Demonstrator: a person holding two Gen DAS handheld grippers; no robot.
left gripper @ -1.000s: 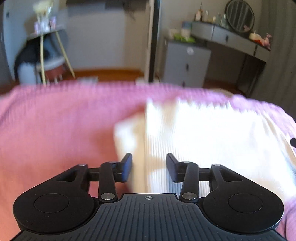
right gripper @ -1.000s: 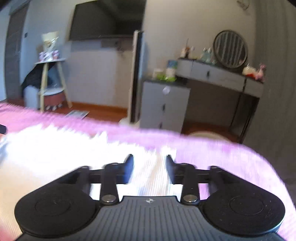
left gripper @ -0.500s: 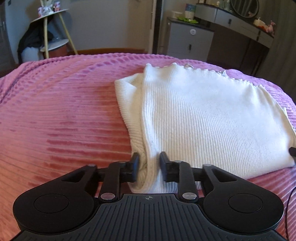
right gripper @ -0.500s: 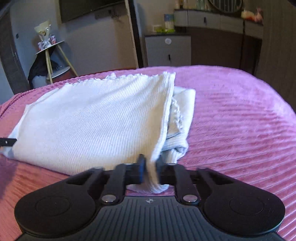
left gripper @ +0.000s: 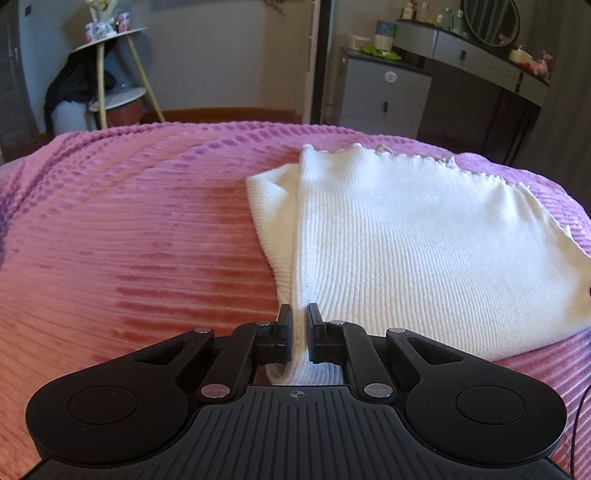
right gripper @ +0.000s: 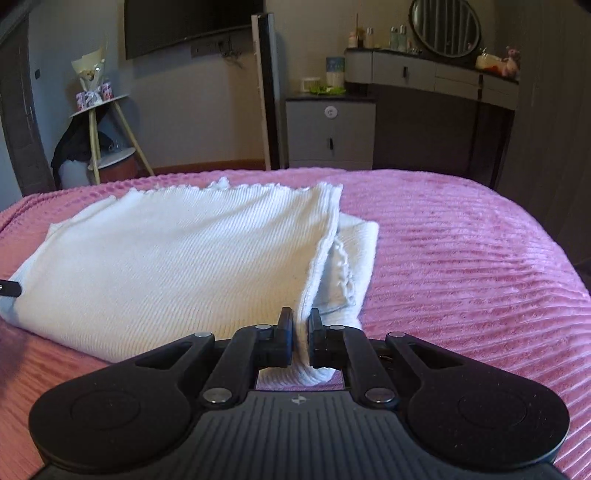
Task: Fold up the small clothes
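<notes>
A white ribbed knit garment [left gripper: 417, 243] lies partly folded on a pink ribbed bedspread [left gripper: 129, 258]. It also shows in the right wrist view [right gripper: 177, 258], with a folded sleeve part [right gripper: 354, 254] sticking out on its right side. My left gripper [left gripper: 299, 321] is shut on the garment's near left corner. My right gripper [right gripper: 300, 325] is shut on its near right corner. The tip of the left gripper [right gripper: 9, 288] shows at the left edge of the right wrist view.
Beyond the bed's far edge stand a wooden tripod side table [left gripper: 110, 66], a grey drawer cabinet [left gripper: 384, 92] and a dressing table with a round mirror [right gripper: 443, 33]. The bedspread [right gripper: 461, 258] extends right of the garment.
Both grippers came down to the garment's near edge and closed on its two near corners. They were open a second ago.
</notes>
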